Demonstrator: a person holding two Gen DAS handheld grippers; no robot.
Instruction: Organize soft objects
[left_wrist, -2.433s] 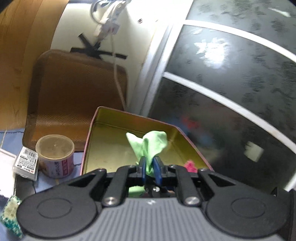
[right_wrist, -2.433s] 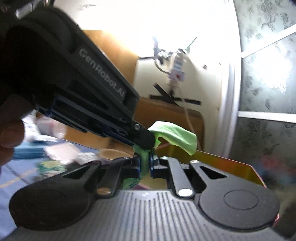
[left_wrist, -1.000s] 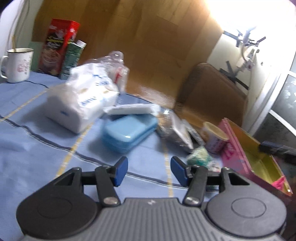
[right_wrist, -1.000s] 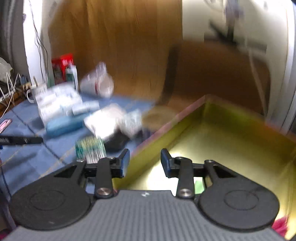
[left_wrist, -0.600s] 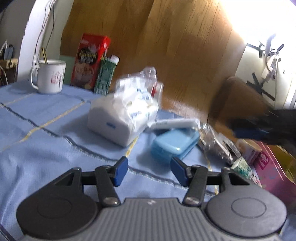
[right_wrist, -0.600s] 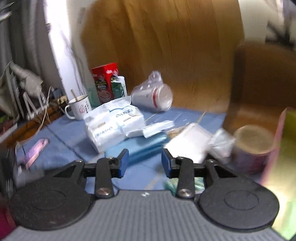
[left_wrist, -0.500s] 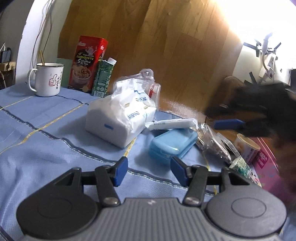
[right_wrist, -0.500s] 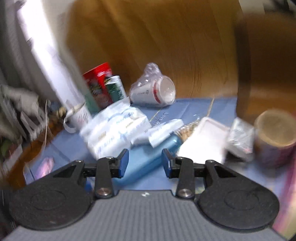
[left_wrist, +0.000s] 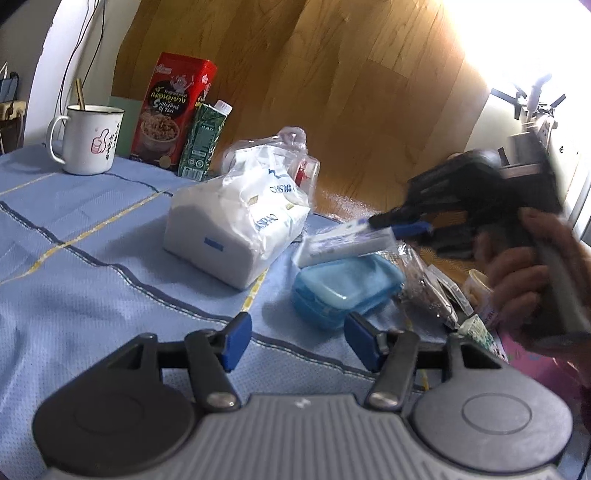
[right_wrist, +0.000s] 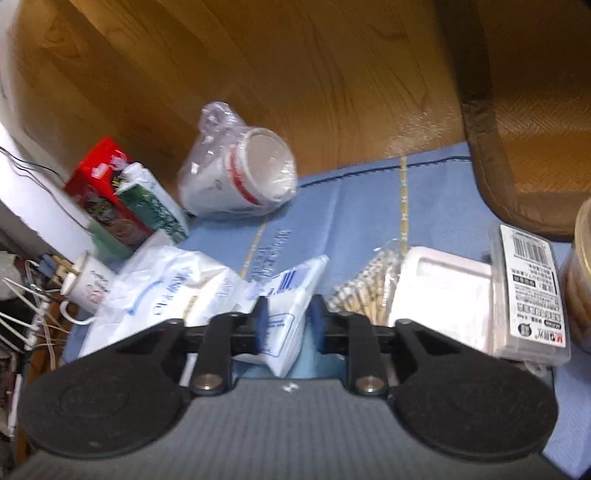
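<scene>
While the right gripper (right_wrist: 290, 328) closes, the white tissue pack (right_wrist: 291, 295) buckles.

Matt woven blue cloth (left_wrist: 92, 258) over the counter; glossy crinkled clear plastic around the white tissue pack (left_wrist: 236, 225); smooth translucent blue plastic box (left_wrist: 347, 288); glazed white enamel mug (left_wrist: 90, 138); polished wood panelling (left_wrist: 314, 92).

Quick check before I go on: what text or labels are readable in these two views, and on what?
"Spiced Pork" (partly legible): red box.
Barcode, small print unreadable: clear case.
Thumbs-up drawing, handwriting unreadable: mug.
Blue print, blurred: tissue bag.
Blue print, blurred: small pack.
Green carton: too small.
</scene>
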